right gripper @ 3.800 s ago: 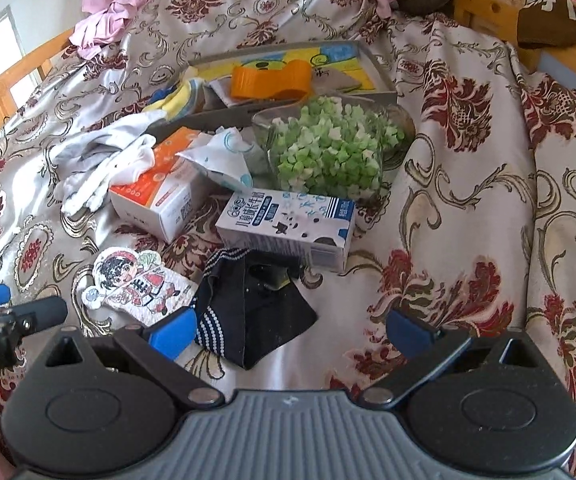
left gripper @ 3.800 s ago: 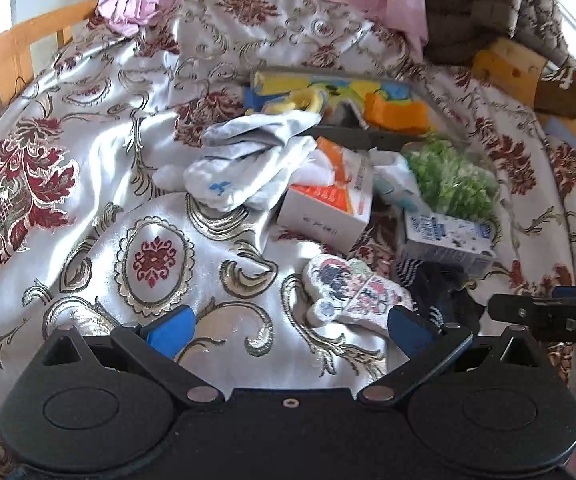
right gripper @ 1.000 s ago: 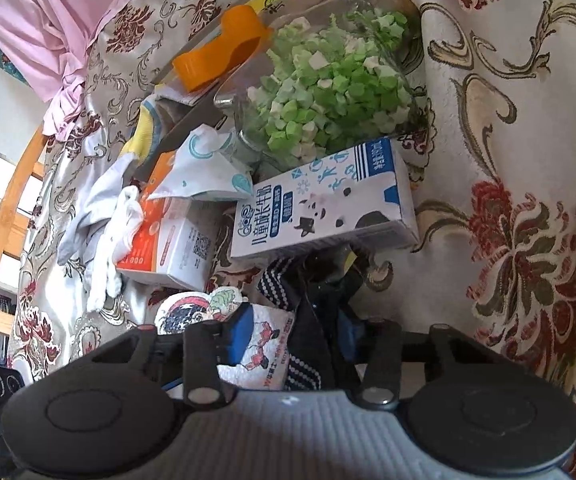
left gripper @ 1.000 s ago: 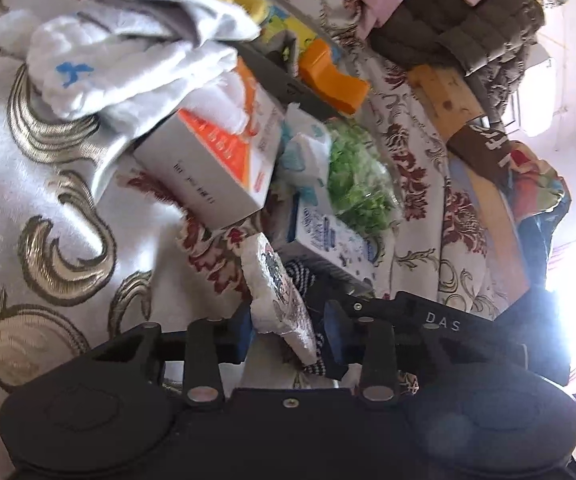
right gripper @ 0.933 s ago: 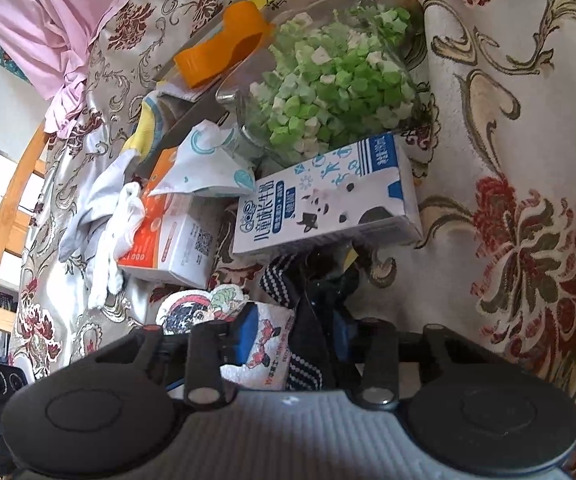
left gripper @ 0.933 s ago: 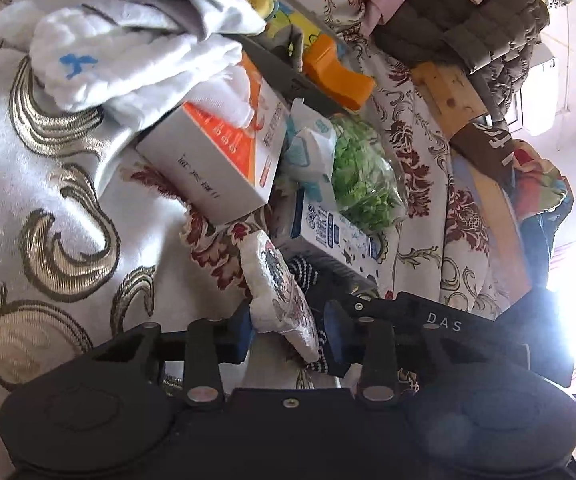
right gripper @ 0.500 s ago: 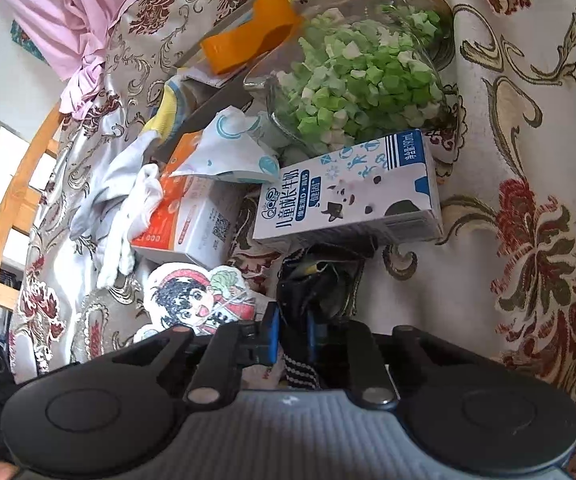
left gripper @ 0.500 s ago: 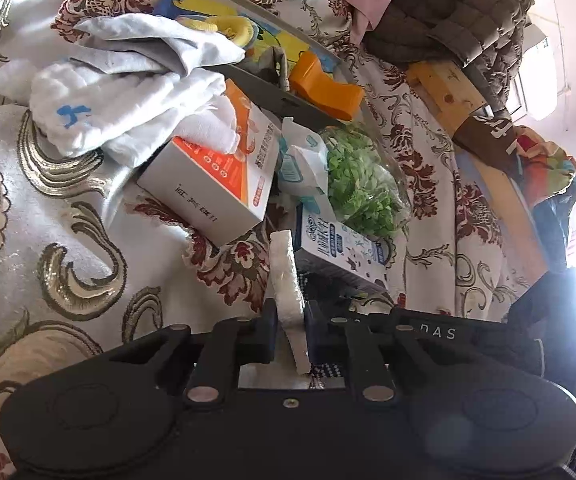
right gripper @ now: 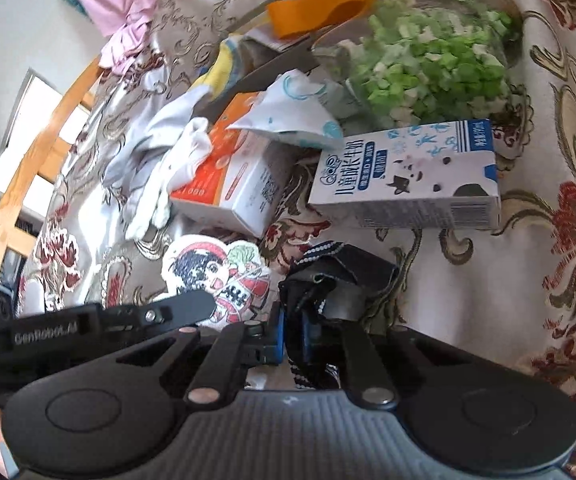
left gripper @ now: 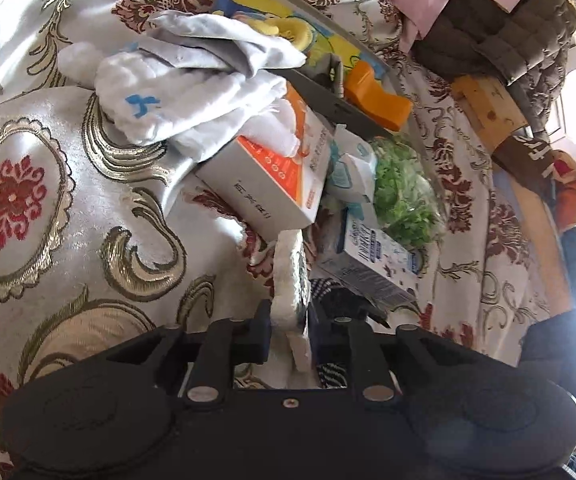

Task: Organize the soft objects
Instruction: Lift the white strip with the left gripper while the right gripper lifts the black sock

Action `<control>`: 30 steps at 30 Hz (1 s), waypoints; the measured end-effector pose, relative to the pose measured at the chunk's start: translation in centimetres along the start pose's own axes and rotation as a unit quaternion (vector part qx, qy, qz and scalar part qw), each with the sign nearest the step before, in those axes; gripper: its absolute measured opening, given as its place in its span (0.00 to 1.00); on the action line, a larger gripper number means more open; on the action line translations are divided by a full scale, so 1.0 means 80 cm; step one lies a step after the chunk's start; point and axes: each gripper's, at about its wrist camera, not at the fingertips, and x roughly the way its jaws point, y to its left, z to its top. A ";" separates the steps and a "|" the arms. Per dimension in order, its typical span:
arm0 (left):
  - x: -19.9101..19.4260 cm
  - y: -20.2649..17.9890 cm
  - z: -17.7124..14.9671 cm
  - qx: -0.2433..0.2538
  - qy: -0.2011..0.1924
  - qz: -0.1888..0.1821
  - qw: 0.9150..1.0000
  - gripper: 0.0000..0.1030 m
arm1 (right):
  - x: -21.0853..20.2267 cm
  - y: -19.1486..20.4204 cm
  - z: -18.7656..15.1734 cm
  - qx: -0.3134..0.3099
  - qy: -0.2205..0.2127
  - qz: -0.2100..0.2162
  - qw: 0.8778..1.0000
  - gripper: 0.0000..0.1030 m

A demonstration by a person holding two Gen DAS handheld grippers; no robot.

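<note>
The cartoon patch (left gripper: 289,276) stands on edge between the left gripper (left gripper: 288,330) pads, long axis pointing away toward the boxes (left gripper: 272,184); those jaws are opening. The right gripper (right gripper: 291,338) pinches the dark sock (right gripper: 339,280). Both lie on a floral bedspread (left gripper: 68,240) near a wooden bed frame (right gripper: 28,168).

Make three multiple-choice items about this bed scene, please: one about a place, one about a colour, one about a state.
1. Where does the milk carton lie?
A. on the white cloths
B. before the bag of green pieces
C. inside the tray

2. What colour is the sock?
A. pink
B. yellow
C. dark with white stripes

3. What does the left gripper hold?
A. the cartoon towel
B. nothing
C. the orange box

Answers: 1 B, the carton is nearest the camera, below the bag; 2 C, its cuff shows stripes; 3 A, the pads press the towel's edge.
</note>
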 end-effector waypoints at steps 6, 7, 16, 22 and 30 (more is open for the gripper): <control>0.014 0.000 0.002 0.006 -0.005 -0.008 1.000 0.33 | -0.001 0.003 0.000 -0.011 -0.002 -0.016 1.000 0.09; 0.017 -0.001 0.001 0.014 -0.003 -0.006 1.000 0.33 | -0.001 0.004 -0.001 -0.017 -0.003 -0.021 1.000 0.09; 0.023 -0.009 -0.002 0.059 -0.004 0.019 0.998 0.27 | 0.003 0.028 -0.008 -0.089 -0.011 -0.071 0.993 0.22; 0.021 -0.018 -0.005 0.077 -0.008 0.028 0.997 0.26 | 0.002 0.028 -0.011 -0.089 -0.014 -0.083 0.992 0.26; 0.021 -0.019 -0.007 0.099 -0.013 0.033 0.994 0.25 | 0.009 0.020 -0.005 -0.072 -0.012 -0.085 0.994 0.32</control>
